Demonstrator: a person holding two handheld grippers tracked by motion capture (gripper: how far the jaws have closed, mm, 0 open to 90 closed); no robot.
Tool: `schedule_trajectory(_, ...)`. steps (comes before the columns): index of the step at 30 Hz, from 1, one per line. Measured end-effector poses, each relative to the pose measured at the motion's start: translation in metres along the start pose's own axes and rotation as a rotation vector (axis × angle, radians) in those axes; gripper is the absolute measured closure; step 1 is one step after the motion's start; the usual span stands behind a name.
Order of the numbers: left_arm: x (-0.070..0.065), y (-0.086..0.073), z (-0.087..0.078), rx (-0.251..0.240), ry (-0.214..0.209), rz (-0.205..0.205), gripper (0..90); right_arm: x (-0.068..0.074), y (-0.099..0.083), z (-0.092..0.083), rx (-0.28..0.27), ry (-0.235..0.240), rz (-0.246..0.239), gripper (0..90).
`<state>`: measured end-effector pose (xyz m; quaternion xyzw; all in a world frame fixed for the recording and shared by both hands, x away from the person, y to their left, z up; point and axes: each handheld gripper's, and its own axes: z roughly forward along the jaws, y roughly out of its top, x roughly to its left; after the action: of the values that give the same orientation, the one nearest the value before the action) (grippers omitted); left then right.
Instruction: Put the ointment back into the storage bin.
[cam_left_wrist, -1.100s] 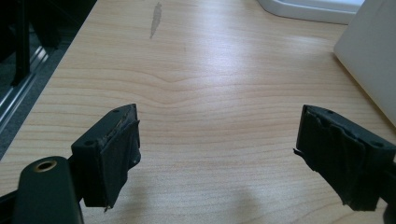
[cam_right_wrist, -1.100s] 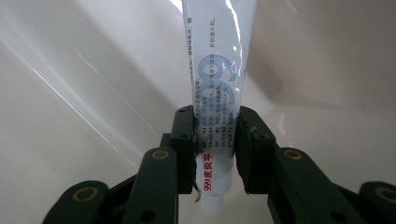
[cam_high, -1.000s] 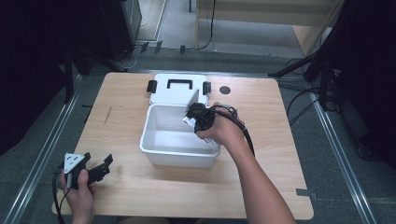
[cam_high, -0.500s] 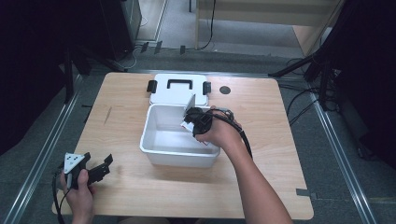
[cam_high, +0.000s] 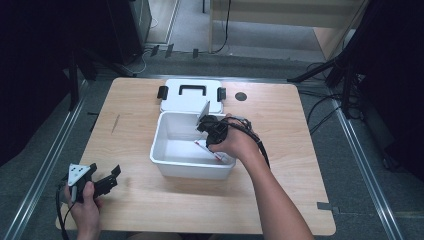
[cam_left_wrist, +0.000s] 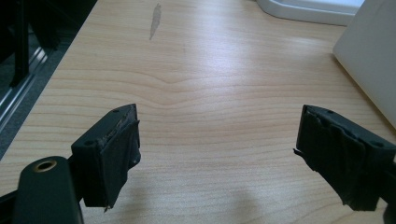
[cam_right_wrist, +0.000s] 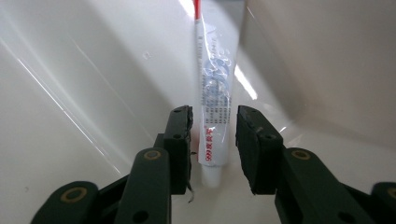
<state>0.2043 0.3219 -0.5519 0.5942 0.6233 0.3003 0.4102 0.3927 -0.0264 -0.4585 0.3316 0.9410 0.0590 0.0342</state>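
A white tube with a red end (cam_right_wrist: 215, 79) lies on the floor of a white plastic bin (cam_high: 165, 162), and shows in the high view as the tube (cam_high: 210, 151). My right gripper (cam_right_wrist: 212, 116) reaches down into the bin, its jaws on either side of the tube's cap end. They have just been opening, and a thin gap shows on each side of the tube. From above, the right gripper (cam_high: 209, 135) sits at the bin's right half. My left gripper (cam_left_wrist: 217, 126) stands open and empty over bare wood, at the table's near left corner (cam_high: 106, 170).
The bin's white lid (cam_high: 175, 100), with a black handle and black clips, lies flat just behind the bin. A small dark round mark (cam_high: 241, 96) is on the table at the back right. A metal rail (cam_high: 45, 165) runs along the table's left side.
The right hand has sunk a little lower into the bin toward its near side, and the tube now shows on the bin floor. The left hand has not moved.
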Motion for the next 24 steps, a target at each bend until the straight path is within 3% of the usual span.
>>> schedule_trajectory(9,0.000,0.000,0.000,0.002,0.002,0.000,14.2,0.005,-0.005,-0.021,-0.067,0.043,-0.014,45.0)
schedule_trajectory(11,0.000,0.000,0.000,0.002,0.002,0.001,14.2,0.006,-0.008,-0.029,-0.099,0.022,-0.024,40.7)
schedule_trajectory(13,0.000,0.000,0.000,0.001,0.001,0.000,14.2,0.006,-0.010,-0.037,-0.114,0.032,-0.007,32.9)
schedule_trajectory(14,0.000,0.000,0.000,0.001,0.001,0.000,14.2,0.007,-0.012,-0.043,-0.120,0.038,0.003,23.6)
schedule_trajectory(15,0.000,0.000,0.000,0.001,0.001,0.000,14.2,0.007,-0.012,-0.043,-0.120,0.038,0.003,23.6)
schedule_trajectory(18,0.000,0.000,0.000,0.001,0.001,0.000,14.2,0.010,-0.016,-0.052,-0.118,0.025,0.005,12.0)
schedule_trajectory(19,0.000,0.000,0.000,-0.001,0.001,-0.004,14.2,0.010,-0.019,-0.059,-0.114,0.019,0.017,4.1)
schedule_trajectory(24,0.000,0.000,0.000,-0.002,0.001,-0.004,14.2,0.006,-0.029,-0.075,-0.142,-0.010,0.055,0.0)
